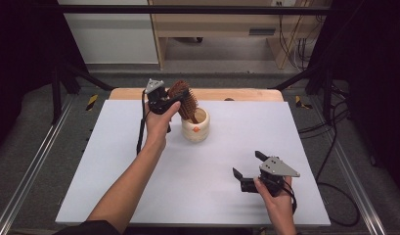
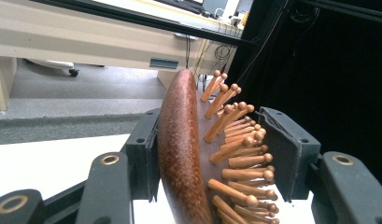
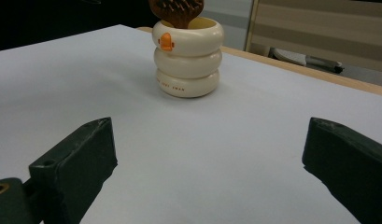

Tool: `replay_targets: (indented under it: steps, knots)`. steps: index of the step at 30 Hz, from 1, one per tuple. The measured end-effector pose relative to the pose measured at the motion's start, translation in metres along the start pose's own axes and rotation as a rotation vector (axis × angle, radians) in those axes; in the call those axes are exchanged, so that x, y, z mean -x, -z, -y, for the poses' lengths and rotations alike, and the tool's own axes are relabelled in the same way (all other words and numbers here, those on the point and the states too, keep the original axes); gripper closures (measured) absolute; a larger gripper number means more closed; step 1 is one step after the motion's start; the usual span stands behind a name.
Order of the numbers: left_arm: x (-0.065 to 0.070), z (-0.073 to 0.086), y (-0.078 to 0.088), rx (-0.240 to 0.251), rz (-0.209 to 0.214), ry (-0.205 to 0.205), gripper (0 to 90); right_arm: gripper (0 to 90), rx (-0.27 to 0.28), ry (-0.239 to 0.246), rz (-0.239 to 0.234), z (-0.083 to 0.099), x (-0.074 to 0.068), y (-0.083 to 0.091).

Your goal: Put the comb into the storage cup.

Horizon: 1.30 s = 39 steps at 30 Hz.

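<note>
- White sheeting covers the table (image 1: pixel 139 161), with a strip of bare wood showing along its far edge; beyond it stand pale cabinets and loose cables on a grey floor.
- Near the far middle of the table stands a cream holder (image 1: pixel 195 126) shaped like three stacked rings, with an orange beak-like mark on its side in the right gripper view.
- A brown wooden hairbrush (image 1: pixel 184 99) stands handle-down in the holder, its head tilted up and to the left.
- The left gripper (image 1: pixel 174 100) is at the brush head, with the head between its jaws: one pad lies against the smooth back, the other sits at the tips of the wooden pins (image 2: pixel 235 149).
- The right gripper (image 1: pixel 246 164) is low over the near right of the table, well apart from the holder, jaws spread wide with nothing between them.
</note>
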<state>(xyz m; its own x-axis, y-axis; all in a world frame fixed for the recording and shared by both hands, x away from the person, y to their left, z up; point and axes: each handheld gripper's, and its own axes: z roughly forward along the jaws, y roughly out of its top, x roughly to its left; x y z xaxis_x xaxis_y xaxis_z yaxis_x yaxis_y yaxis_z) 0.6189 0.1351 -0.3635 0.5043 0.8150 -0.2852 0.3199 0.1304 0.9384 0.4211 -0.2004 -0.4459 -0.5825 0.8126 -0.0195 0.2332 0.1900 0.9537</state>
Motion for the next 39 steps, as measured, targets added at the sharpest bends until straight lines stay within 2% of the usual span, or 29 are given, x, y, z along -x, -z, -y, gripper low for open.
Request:
replay_targets:
  steps: [19, 39]
  knots:
    - [-0.0061, 0.0019, -0.0005, 0.002, -0.008, 0.019, 42.5, 3.3, -0.004, 0.003, 0.001, 0.0004, 0.0004, -0.0005]
    - [-0.0081, 0.0029, -0.0004, -0.001, -0.017, 0.011, 39.8, 3.4, -0.009, 0.002, -0.005, 0.0008, 0.0001, -0.0012]
